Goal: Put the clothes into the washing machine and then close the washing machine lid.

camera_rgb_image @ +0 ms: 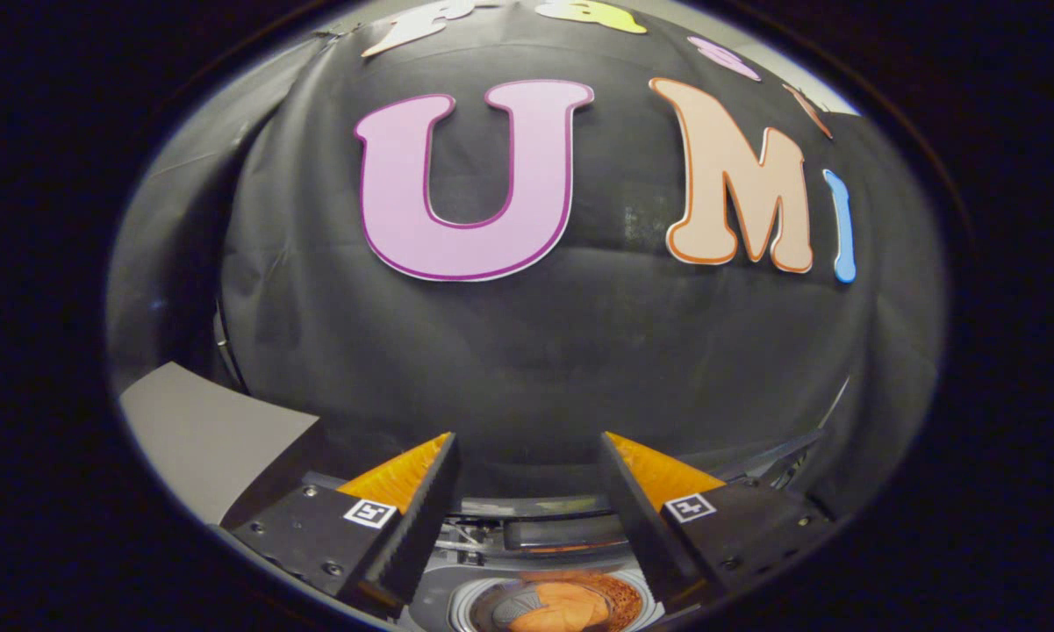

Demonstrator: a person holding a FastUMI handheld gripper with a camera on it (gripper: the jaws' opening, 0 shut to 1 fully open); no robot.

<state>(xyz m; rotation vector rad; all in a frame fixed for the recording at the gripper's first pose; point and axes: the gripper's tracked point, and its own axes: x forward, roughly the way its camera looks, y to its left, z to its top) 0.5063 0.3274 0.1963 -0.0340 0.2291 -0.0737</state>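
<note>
The orange and grey clothes [555, 607] already lie down in the round drum of the white top-loading washing machine [456, 590], seen below and between the fingers, toward six o'clock from the fingertips. The drum mouth is open, and at its far rim, toward twelve o'clock from the clothes, a dark flat lid panel [566, 529] shows, apparently folded back; its long axis runs crosswise, from nine to three o'clock, square to the line of the fingers. The gripper [527, 461] hangs above the machine with its fingers spread wide and nothing between them. By my reading the loading is done and the lid is what remains, so the coming move turns on the lid lying just ahead of and under the fingertips. A grey flat panel [206, 434] sits at about nine o'clock from the fingers. Small square coded markers sit on each finger; no brand or readable writing shows on the machine
</note>
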